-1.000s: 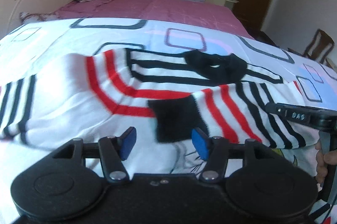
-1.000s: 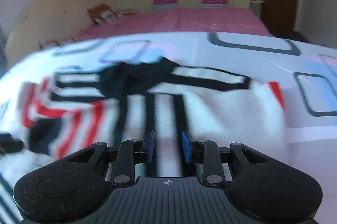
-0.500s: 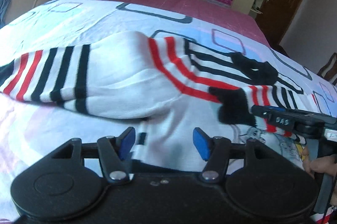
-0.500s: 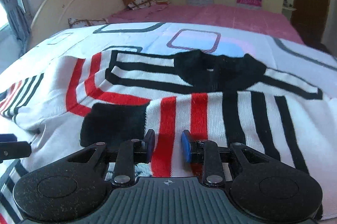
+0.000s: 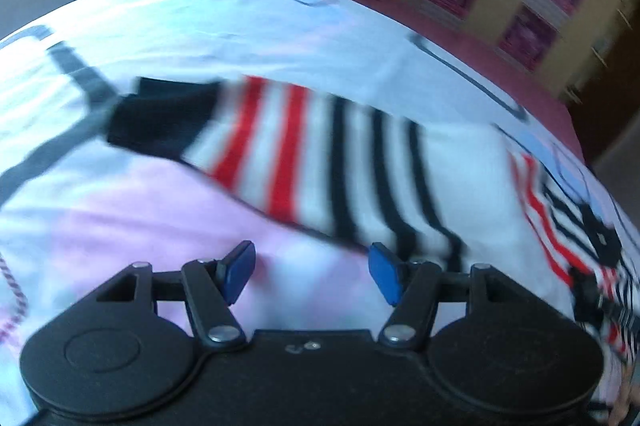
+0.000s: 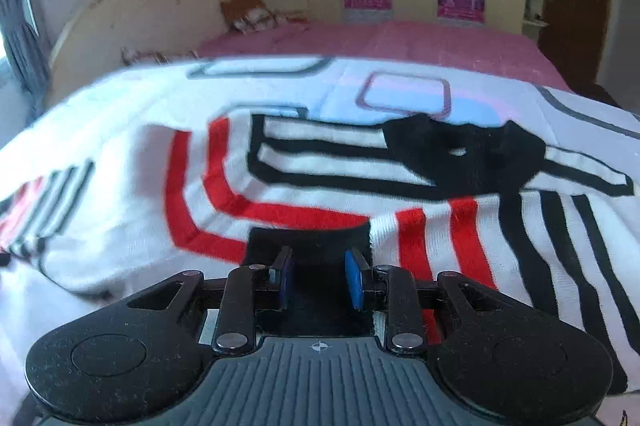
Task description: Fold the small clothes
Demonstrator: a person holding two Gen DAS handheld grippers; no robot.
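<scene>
Sweater (image 6: pixel 320 178): spread flat on the white bedsheet (image 5: pixel 240 22), collar far, one sleeve folded across the chest.
My left gripper (image 5: pixel 311 274): jaws wide apart, nothing between them, beside the outstretched sleeve (image 5: pixel 320 154).
My right gripper (image 6: pixel 318 276): jaws narrowly parted over the black cuff (image 6: pixel 308 246); grip unclear.

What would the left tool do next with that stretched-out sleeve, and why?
Probably reach forward and close on the sleeve near its black cuff. The left tool is open and empty over the bedsheet, while the other sleeve already lies folded across the sweater.
</scene>
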